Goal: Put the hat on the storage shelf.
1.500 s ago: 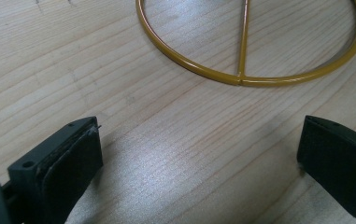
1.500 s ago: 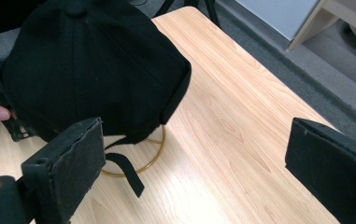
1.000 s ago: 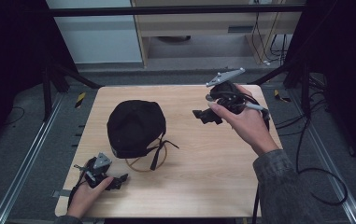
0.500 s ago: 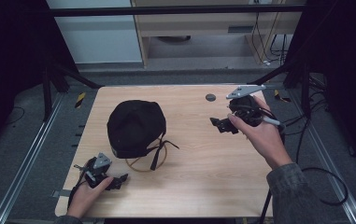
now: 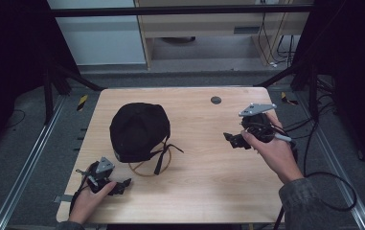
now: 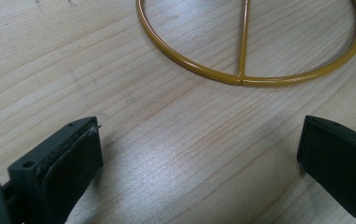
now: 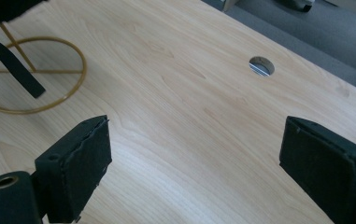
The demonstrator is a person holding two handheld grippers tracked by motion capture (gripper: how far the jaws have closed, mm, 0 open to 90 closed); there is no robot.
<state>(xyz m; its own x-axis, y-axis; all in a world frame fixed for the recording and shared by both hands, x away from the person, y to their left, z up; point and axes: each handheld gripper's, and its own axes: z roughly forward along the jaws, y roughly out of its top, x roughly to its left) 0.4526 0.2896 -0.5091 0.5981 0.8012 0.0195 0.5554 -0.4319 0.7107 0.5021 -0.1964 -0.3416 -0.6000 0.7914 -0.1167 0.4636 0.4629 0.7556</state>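
A black cap (image 5: 139, 129) sits on a gold wire stand whose round base ring (image 5: 149, 168) rests on the wooden table (image 5: 209, 182). A black strap (image 7: 14, 70) hangs from the cap over the ring (image 7: 31, 74). My left gripper (image 5: 118, 184) lies low at the table's near left corner, open, with nothing between its jaws; the ring (image 6: 255, 70) is just ahead of it. My right gripper (image 5: 233, 140) is held at the right side of the table, open and empty, pointing left toward the cap.
A round cable hole (image 5: 215, 100) sits near the table's far edge, also the hole (image 7: 261, 65) ahead of the right gripper. Dark frame posts flank the table. Cables (image 5: 324, 182) trail off the right edge.
The right gripper has moved from the far middle of the table toward the right and nearer the person, uncovering the cable hole. The left gripper has stayed put.
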